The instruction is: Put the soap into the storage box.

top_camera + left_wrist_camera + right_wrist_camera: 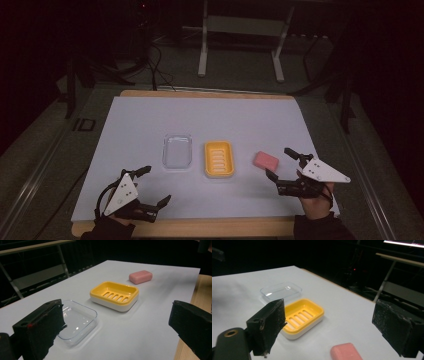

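Observation:
A yellow slotted soap dish sits mid-table on the white sheet. Left of it lies a clear plastic lid. A pink soap bar lies to the dish's right. My right gripper is open just right of the soap, its jaws wide and empty, the bar low between them in the right gripper view. My left gripper stands open near the front left edge, holding nothing.
The white sheet covers a wooden table whose edge shows at the front. Beyond the table stand a metal frame and cables on a dark floor.

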### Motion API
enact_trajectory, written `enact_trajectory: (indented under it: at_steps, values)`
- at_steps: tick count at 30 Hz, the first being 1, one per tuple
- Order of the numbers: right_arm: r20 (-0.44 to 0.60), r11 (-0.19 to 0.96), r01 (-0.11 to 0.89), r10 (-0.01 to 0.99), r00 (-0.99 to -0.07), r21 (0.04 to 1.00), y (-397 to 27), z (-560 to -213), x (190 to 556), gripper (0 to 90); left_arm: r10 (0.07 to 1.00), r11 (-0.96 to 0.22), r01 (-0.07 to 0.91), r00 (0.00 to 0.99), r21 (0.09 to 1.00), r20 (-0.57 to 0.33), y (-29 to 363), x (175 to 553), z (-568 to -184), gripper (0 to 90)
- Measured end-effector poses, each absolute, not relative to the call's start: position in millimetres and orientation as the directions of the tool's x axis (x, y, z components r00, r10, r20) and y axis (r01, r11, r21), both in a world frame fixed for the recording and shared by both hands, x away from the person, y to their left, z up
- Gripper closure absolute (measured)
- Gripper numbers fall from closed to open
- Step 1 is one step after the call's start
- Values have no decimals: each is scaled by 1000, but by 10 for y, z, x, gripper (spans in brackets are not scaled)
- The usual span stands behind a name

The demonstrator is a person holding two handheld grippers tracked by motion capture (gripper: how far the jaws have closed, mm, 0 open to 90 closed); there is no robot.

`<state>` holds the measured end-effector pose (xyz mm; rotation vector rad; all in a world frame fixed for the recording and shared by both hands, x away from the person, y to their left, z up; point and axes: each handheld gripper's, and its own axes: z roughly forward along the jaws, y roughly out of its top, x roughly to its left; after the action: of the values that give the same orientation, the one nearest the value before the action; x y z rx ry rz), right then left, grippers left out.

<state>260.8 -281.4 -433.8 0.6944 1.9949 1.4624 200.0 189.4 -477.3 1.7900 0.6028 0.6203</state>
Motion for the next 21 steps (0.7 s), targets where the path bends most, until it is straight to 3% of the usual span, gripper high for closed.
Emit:
enact_trajectory:
  at_steps: [10,15,21]
  values:
    - [-116,239,78,699,-706,968,-2795,-4247,2643,114,667,-234,80,738,969,100,1930,1983,-4748,6]
    - [-117,332,175,699,-706,927,-2727,-4236,2713,114,670,-238,76,735,968,107,1928,1967,-4742,6]
    - [-44,314,284,736,-675,906,-2782,-4191,2793,104,670,-251,67,732,966,124,1921,1943,-4734,6]
